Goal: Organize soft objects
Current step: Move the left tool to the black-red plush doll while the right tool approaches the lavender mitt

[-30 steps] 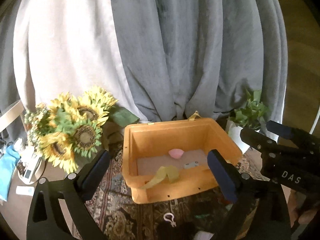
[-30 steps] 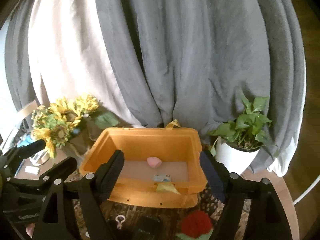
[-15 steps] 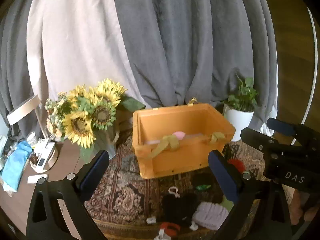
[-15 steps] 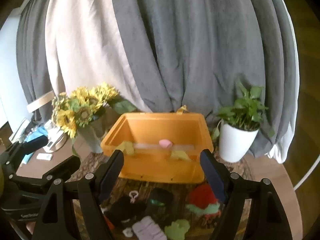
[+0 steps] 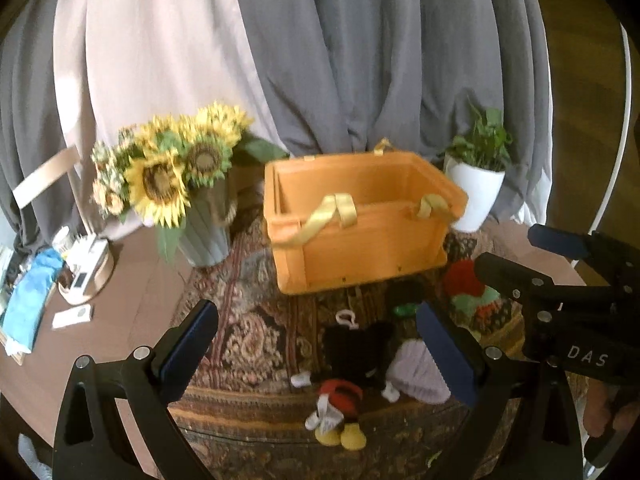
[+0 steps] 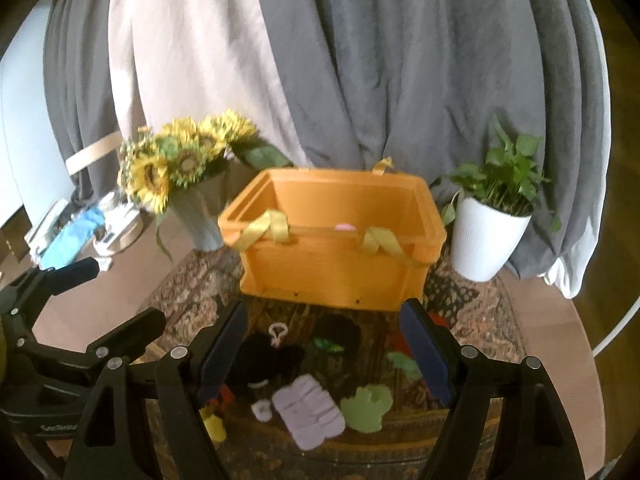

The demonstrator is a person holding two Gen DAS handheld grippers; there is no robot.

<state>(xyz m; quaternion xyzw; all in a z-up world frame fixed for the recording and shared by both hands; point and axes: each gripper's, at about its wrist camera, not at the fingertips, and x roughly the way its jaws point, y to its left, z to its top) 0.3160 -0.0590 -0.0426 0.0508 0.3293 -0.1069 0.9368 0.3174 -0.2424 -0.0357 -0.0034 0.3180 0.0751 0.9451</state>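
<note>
Between picks: your left gripper (image 5: 316, 344) and right gripper (image 6: 324, 344) both wide open, empty. Next grab lavender plush (image 6: 308, 412), drop in orange bin (image 6: 336, 276).

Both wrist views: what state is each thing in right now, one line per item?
Left gripper: open, empty.
Right gripper: open, empty.
Orange crate: upright, top open, yellow straps draped over front rim.
Pink soft toy: inside the crate, just visible.
Mickey Mouse plush: lying on the rug, outside the crate.
Lilac knit piece: flat on the rug.
Green soft shape: flat on the rug.
Red plush: on the rug by the crate.
</note>
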